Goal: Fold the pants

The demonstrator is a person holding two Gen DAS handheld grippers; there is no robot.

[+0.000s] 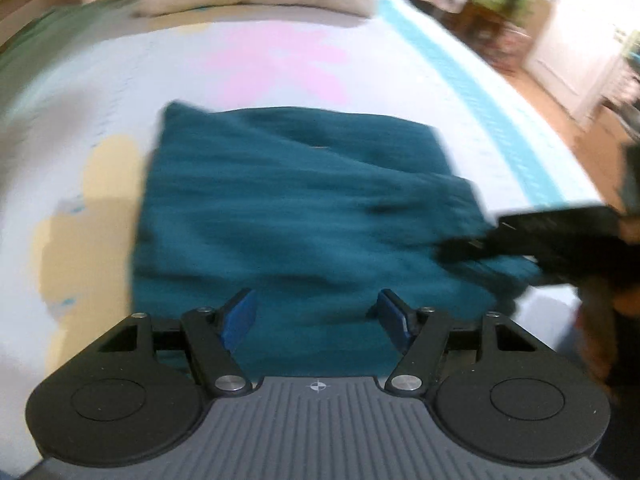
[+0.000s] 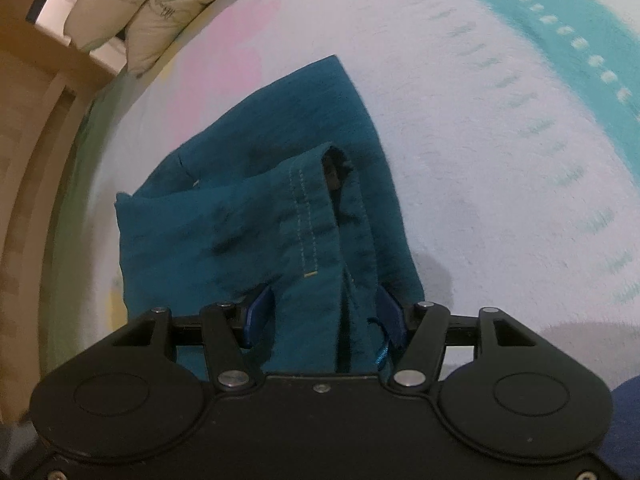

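Right now the teal pants (image 1: 304, 208) lie folded into a thick, rumpled block on the bed (image 1: 120, 80), whose white cover carries pink, yellow and turquoise patches. The left gripper (image 1: 316, 320) hangs over the near edge of the block with its jaws wide; nothing sits between the blue pads (image 1: 240, 318), and the cloth shows through the gap below them. That view is smeared by motion blur, so fine creases cannot be read.

At the block's right corner the right gripper (image 1: 560, 240) reaches in as a dark shape touching the fabric. Its own camera shows more: a stitched hem of the pants (image 2: 260, 216) rises from the pile and runs back between the pads (image 2: 260, 312), which stand fairly far apart with bunched cloth filling the space between them. That hem part is lifted off the rest of the pants, which stay flat on the bed (image 2: 480, 120).

Pillows (image 2: 136, 12) lie at the head of the bed, beside a wooden frame (image 2: 36, 128).
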